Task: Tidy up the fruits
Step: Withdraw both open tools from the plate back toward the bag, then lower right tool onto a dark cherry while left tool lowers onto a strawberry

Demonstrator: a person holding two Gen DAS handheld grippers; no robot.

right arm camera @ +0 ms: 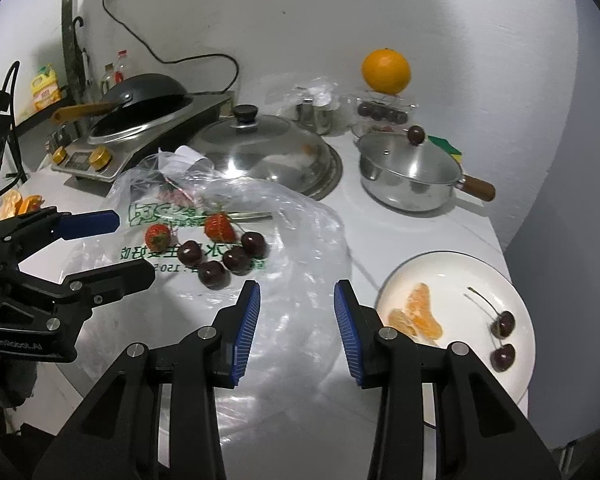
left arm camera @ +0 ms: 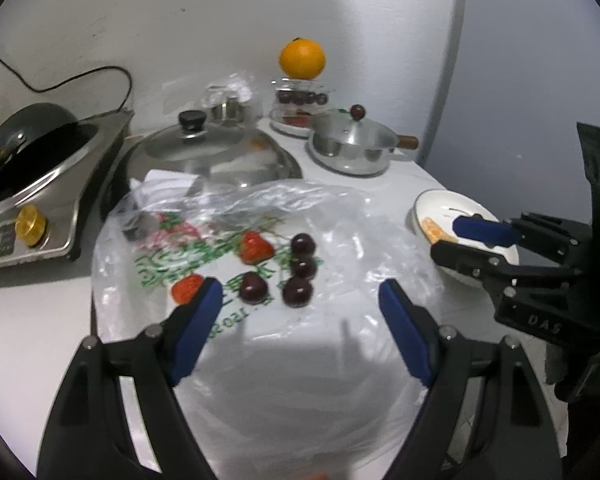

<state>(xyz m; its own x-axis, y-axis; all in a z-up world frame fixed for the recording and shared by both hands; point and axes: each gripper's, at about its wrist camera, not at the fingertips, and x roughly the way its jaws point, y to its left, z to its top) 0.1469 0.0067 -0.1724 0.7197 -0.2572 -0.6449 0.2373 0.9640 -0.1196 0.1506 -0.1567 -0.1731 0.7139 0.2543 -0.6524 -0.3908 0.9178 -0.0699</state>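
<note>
Fruit on plastic bag (left arm camera: 228,344), bench: 4 cherries (left arm camera: 298,268), 2 strawberries (left arm camera: 255,247), ahead of left gripper (left arm camera: 300,300), fingers spread, empty. Right gripper (right arm camera: 296,308): fingers parted, empty, cherries beyond.

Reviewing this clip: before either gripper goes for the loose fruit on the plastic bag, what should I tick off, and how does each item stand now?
1. Left gripper open and empty: ok.
2. Right gripper empty, fingers apart with nothing between: ok.
3. Cherries and strawberries lie uncovered on the plastic bag: ok.
4. White plate has bare room beside the orange segments and two cherries: ok.
5. Grippers apart from each other: ok.
6. Bag lies flat enough not to snag: cannot tell.
</note>
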